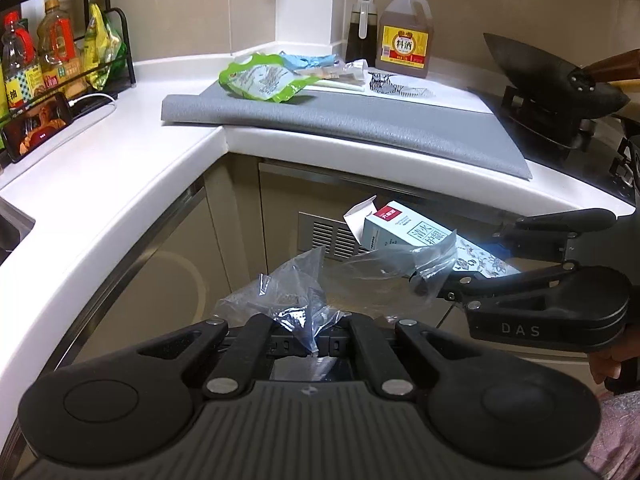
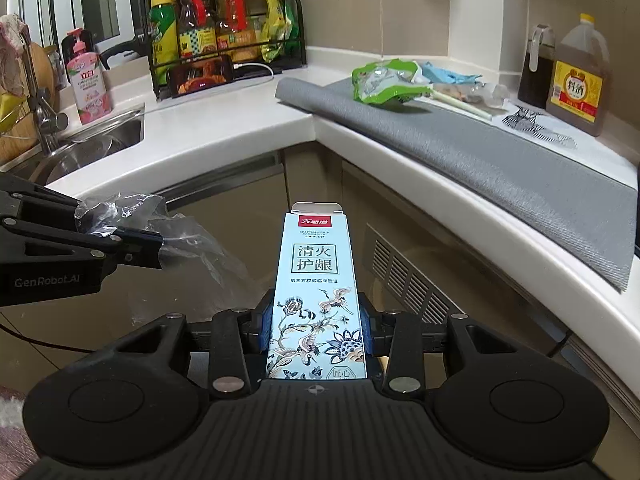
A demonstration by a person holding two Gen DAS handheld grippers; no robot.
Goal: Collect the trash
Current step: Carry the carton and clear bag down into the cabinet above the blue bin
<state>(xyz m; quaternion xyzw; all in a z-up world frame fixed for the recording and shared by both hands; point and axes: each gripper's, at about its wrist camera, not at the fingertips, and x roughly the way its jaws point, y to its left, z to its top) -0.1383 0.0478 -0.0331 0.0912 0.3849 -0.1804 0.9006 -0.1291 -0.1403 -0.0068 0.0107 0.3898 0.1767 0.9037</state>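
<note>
Both wrist views look steeply down over the counter edge, sharing the grey mat (image 1: 360,120).

The left black two-finger tongs (image 1: 314,342) point steeply downward, jaws pressed fully together on a crumpled clear plastic bag (image 1: 304,300). The right black tongs (image 2: 318,330) tilt down likewise, jaws partly apart and clamped on the sides of a pale blue printed carton (image 2: 316,280). A hand (image 1: 608,364) grips the right handle.

A crumpled green foil snack bag (image 2: 384,82) lies on the flat grey textured mat (image 2: 500,152). The mat lies on the white curved countertop (image 2: 224,132). A large amber plastic jug (image 2: 580,76) stands behind the mat, by the wall.
</note>
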